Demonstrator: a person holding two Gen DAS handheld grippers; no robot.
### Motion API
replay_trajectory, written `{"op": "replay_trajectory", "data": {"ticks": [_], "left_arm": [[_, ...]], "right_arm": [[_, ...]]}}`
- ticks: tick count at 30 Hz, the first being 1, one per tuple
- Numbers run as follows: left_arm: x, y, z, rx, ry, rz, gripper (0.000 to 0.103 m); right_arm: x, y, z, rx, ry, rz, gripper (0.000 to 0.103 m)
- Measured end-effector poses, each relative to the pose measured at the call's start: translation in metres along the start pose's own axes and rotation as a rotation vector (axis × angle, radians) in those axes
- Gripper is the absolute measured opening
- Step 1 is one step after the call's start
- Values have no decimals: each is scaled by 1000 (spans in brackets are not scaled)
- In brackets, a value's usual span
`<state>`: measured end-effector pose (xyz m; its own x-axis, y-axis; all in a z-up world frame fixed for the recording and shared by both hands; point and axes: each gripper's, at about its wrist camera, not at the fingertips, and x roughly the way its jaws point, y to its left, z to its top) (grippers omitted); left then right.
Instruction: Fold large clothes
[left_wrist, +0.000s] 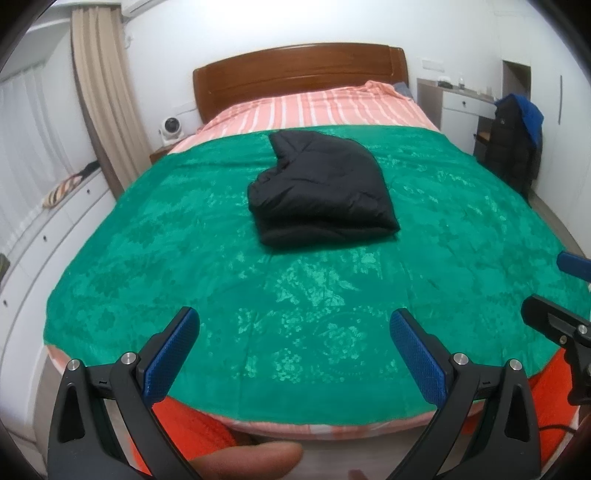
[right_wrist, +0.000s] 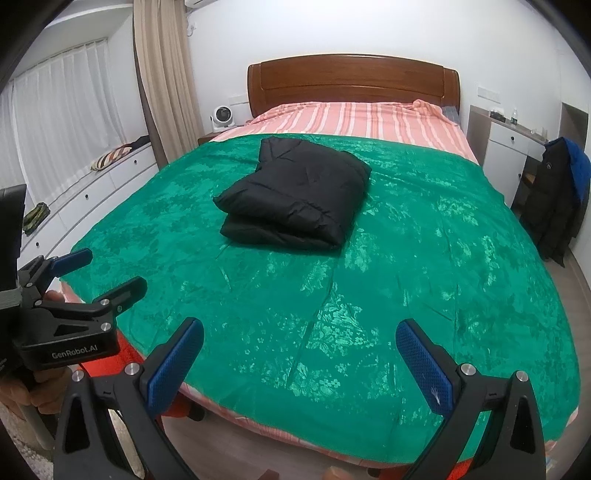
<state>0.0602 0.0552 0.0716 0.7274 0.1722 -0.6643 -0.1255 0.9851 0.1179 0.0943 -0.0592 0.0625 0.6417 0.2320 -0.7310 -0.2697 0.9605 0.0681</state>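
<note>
Black padded jacket (left_wrist: 321, 192) lies folded in compact bundle on green bedcover (left_wrist: 295, 295), well ahead of both grippers. Left gripper (left_wrist: 295, 354) and right gripper (right_wrist: 300, 363): jaws spread wide, empty. Judgement: fold looks done; any tidy-up, press top layer flat, avoid snagging cover.

Both fisheye cameras sit at the foot of the bed with the shiny green patterned bedspread (left_wrist: 258, 295), held above its near edge and facing the brown wooden headboard (right_wrist: 352, 83). The left wrist view stands left of the right wrist view. Both share the folded black padded jacket (left_wrist: 321, 192), well ahead mid-bed, and each catches the other's black gripper at its side edge.
</note>
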Motion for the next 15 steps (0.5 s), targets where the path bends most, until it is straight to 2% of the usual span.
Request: {"op": "replay_trajectory", "data": {"ticks": [10, 15], "left_arm": [[3, 3, -2, -25, 2, -21, 103], [2, 0, -2, -20, -11, -8, 103]], "right_arm": [[4, -1, -6, 4, 13, -6, 103], [4, -5, -5, 11, 13, -11, 103]]}}
